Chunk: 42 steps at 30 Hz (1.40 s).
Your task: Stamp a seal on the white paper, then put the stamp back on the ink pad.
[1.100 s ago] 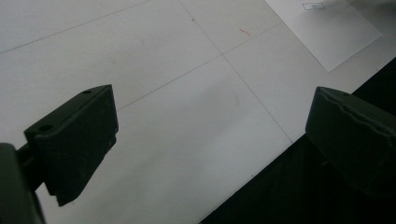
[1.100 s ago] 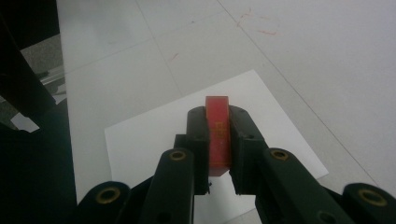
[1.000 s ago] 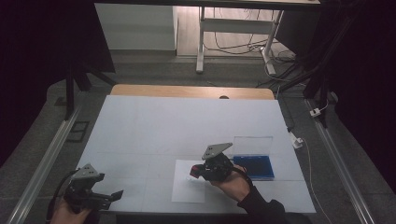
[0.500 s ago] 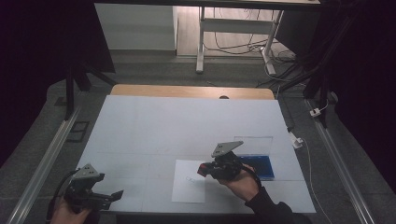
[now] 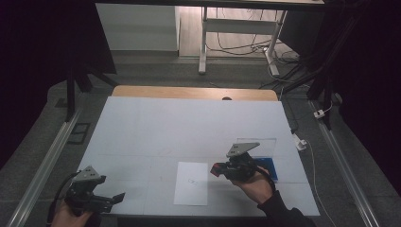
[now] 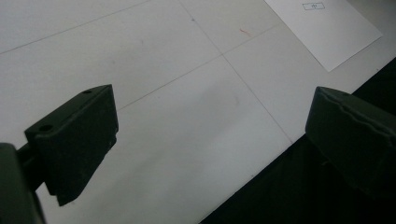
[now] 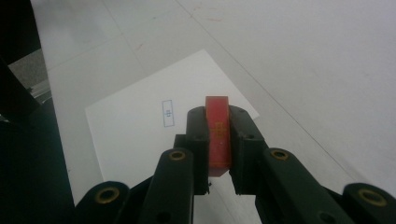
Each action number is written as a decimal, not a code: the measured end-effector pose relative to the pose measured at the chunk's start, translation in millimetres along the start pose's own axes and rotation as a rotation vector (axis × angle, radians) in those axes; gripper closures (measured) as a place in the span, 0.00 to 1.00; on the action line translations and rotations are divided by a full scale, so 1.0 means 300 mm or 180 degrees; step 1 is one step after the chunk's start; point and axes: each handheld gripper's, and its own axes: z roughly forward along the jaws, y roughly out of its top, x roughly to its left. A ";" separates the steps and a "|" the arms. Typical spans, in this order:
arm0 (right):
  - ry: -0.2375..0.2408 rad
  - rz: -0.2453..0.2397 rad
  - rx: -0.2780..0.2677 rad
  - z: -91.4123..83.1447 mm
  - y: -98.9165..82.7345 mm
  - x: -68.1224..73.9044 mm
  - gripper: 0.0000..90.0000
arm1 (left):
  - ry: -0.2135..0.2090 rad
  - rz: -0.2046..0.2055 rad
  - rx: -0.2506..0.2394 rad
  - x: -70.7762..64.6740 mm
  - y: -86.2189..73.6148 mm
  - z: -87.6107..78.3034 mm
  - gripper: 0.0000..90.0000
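A white sheet of paper (image 5: 191, 189) lies near the table's front edge, with a small blue printed rectangle (image 7: 167, 113) on it. My right gripper (image 5: 218, 169) hovers just off the sheet's right side, shut on a flat red block (image 7: 218, 133) that stands on edge between the jaws. In the right gripper view the right gripper (image 7: 218, 116) points down at the sheet (image 7: 140, 126). My left gripper (image 5: 116, 197) is at the front left corner, open and holding nothing. In its own view the left gripper (image 6: 210, 121) spans the table's front edge, with the sheet (image 6: 327, 32) far off.
A blue pad (image 5: 270, 166) with a raised clear lid (image 5: 257, 144) sits right behind my right hand. The white table top (image 5: 189, 127) has a wooden strip (image 5: 189, 92) along its far edge. Metal rails (image 5: 47, 165) run down both sides.
My right gripper has moved right with the red block, from over the paper to just past its right edge. A small mark now shows on the sheet. The left gripper has stayed still.
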 end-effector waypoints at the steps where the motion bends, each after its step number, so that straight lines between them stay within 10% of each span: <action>1: -0.0015 0.0002 -0.0006 -0.006 -0.003 -0.004 0.88 | 0.0000 0.0000 0.0000 0.000 0.000 0.000 0.03; 42: -0.0682 0.0413 -0.0116 -0.207 -0.127 -0.133 0.88 | -0.0011 0.0005 -0.0007 0.001 0.002 0.000 0.04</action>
